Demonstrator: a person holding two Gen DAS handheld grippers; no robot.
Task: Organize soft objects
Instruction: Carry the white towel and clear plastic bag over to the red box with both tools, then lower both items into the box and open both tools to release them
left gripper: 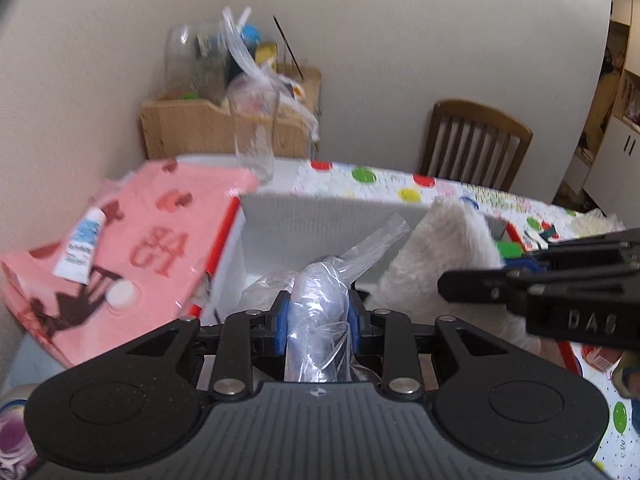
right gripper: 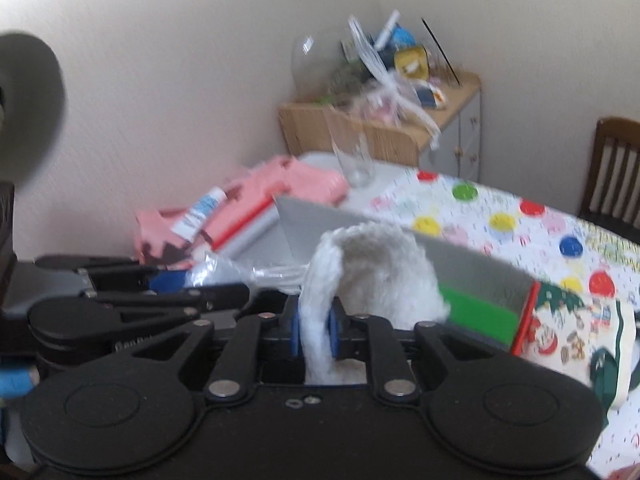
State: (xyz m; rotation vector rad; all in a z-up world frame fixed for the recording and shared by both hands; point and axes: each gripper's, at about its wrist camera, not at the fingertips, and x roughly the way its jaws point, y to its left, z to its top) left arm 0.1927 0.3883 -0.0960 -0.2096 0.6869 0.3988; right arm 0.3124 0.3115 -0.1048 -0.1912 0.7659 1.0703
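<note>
- Clear plastic bag: pinched in the left claw above the grey box, long axis running forward, loose tail up-right.
- White fluffy cloth: clamped by the right claw, arching over the box.
- Risk: slick film slipping free; the close claws colliding.

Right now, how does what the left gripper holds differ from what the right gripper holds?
The left gripper pinches a clear plastic bag, glossy and see-through; the right gripper pinches a white fluffy cloth, opaque and fuzzy. The plastic bag's tail is twisted thin; the fluffy cloth arches up in a thick fold. Both are held over the grey box.
</note>
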